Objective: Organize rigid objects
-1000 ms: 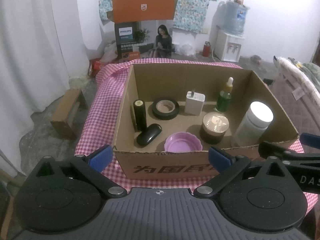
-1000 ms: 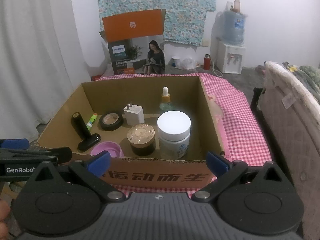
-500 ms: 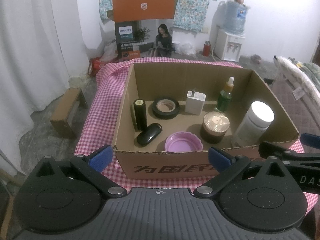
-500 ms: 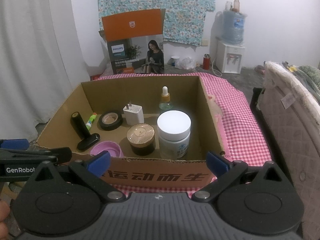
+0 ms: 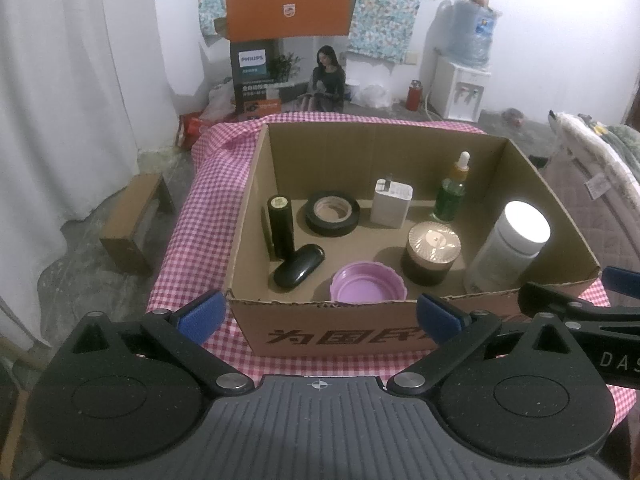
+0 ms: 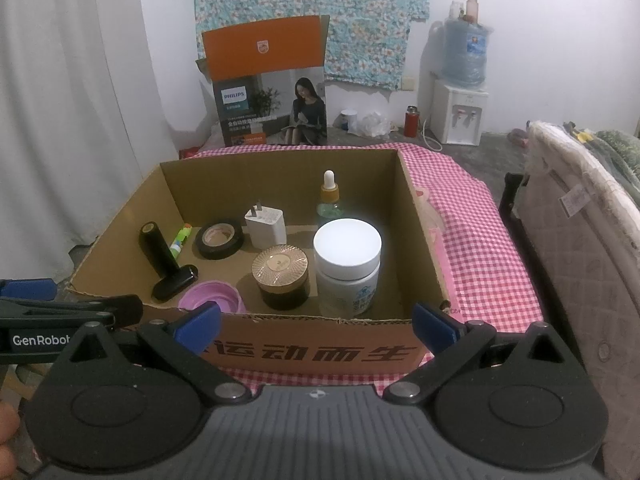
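Note:
An open cardboard box [image 5: 400,334] [image 6: 320,350] stands on a pink checked cloth. Inside it are a black cylinder [image 5: 281,226], a black tape roll [image 5: 332,213], a white charger [image 5: 391,202], a green dropper bottle [image 5: 451,196], a gold-lidded jar [image 5: 433,252], a white-capped jar [image 6: 347,266], a pink lid [image 5: 367,283] and a black oval case [image 5: 298,266]. My left gripper [image 5: 320,314] and my right gripper [image 6: 316,322] are both open and empty, held side by side just before the box's near wall.
A checked cloth [image 6: 480,240] covers the table. A Philips carton [image 6: 272,84] and a water dispenser [image 6: 460,92] stand by the back wall. A mattress [image 6: 580,220] lies at the right. A small wooden stool [image 5: 136,224] stands on the floor at the left.

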`<action>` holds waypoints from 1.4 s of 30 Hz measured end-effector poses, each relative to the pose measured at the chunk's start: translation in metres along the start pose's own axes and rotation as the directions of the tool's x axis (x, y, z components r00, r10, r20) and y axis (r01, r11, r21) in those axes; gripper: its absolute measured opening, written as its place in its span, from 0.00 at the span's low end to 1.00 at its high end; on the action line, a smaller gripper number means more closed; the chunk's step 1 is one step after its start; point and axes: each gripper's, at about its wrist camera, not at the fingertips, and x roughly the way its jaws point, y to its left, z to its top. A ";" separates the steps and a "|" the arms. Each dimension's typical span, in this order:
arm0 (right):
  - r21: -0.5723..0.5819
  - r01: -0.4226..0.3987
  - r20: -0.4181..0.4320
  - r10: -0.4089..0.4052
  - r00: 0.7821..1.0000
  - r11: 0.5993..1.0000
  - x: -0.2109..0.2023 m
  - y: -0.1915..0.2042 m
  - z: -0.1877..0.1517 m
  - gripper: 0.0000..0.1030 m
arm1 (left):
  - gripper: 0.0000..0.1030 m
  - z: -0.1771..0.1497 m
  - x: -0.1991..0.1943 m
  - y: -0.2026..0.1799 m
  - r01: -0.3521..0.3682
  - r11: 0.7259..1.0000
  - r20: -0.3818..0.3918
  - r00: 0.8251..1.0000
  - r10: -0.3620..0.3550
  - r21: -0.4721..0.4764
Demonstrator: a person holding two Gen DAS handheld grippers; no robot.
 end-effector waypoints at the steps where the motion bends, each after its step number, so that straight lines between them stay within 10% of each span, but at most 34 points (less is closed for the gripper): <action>1: 0.000 0.000 0.000 0.000 1.000 1.000 0.000 0.000 0.000 1.00 | 0.99 0.000 0.000 0.000 0.000 1.000 0.000 1.000 0.000 0.000; 42: 0.007 0.000 -0.008 0.000 1.000 1.000 0.001 -0.005 -0.003 1.00 | 0.99 0.003 0.001 -0.002 -0.006 1.000 -0.010 1.000 0.006 0.010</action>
